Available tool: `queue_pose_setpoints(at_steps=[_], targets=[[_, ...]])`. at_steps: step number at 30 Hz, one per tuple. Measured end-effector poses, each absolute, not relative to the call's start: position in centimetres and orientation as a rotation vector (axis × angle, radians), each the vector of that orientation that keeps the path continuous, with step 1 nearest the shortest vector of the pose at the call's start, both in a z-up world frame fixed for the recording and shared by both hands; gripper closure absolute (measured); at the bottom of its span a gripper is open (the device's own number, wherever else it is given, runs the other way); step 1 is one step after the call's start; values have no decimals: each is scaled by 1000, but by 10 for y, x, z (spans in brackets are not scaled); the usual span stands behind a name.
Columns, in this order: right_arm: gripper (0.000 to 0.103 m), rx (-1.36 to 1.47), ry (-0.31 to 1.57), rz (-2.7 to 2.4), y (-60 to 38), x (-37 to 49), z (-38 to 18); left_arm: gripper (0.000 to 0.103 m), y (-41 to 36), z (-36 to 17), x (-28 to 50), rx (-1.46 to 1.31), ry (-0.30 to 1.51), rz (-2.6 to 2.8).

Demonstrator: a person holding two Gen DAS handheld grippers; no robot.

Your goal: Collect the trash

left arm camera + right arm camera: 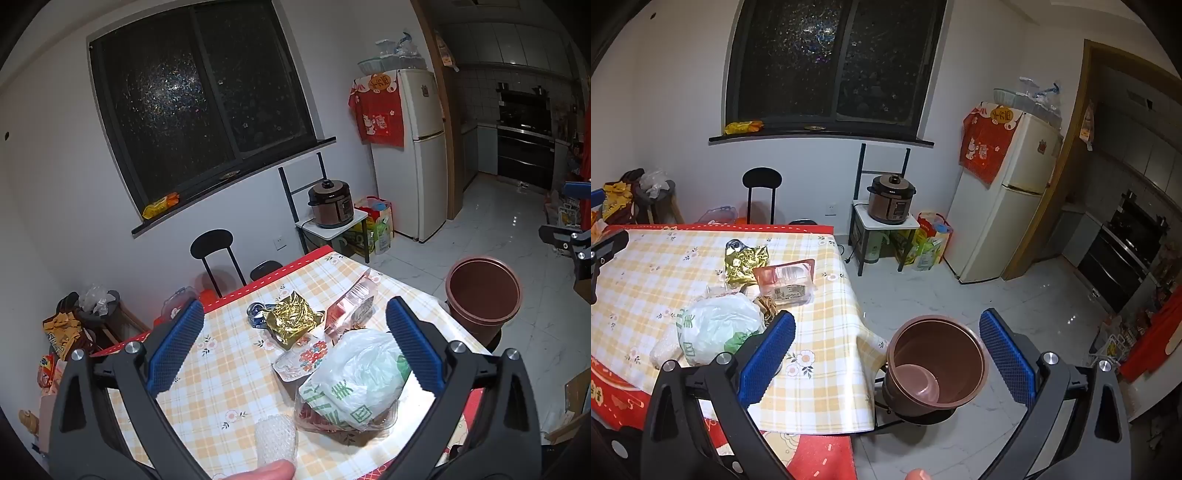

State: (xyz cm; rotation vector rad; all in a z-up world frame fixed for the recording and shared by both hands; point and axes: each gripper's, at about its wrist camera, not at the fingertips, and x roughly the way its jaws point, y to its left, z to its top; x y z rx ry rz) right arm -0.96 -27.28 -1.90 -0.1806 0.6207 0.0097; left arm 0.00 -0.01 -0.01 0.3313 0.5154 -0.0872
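Left tool (295, 345), seen in the left wrist view, stands with both blue pads spread wide and nothing between them. It hangs over the near part of the worktop (207, 384), which wears a checked cloth. The trash lies directly ahead of it and slightly to its right: a white bag (360, 373) with green print nearest, resting on a clear tray; a foam net (277, 437) close under the tool; a gold wrapper (291, 323) and a clear box (352, 306) farther off. The bag's long axis runs roughly across the jaw opening, tilted toward the right finger. The bin (482, 295), brown and round, stands off the worktop's right edge, beyond the bag.

Right tool (886, 349), seen in the right wrist view, is likewise spread wide and carries nothing. It is centred over the bin (936, 363), whose mouth faces up between the fingers; a smaller cup sits inside it. The bag (716, 326) lies to this tool's left, on the worktop (820, 354), with the wrapper (746, 264) and box (786, 280) behind it.

Judgement: the left tool is nearer the trash, the right nearer the bin. A pickup by the left would then carry rightward, across the worktop edge, to the bin.
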Motion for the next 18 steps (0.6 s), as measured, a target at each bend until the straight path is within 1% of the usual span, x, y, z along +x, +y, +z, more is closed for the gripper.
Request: queue_pose_setpoints(at_steps=[18], targets=[[5,-180,608,1,-277,-12,-13,6,1,0,-2,316,508,-87]])
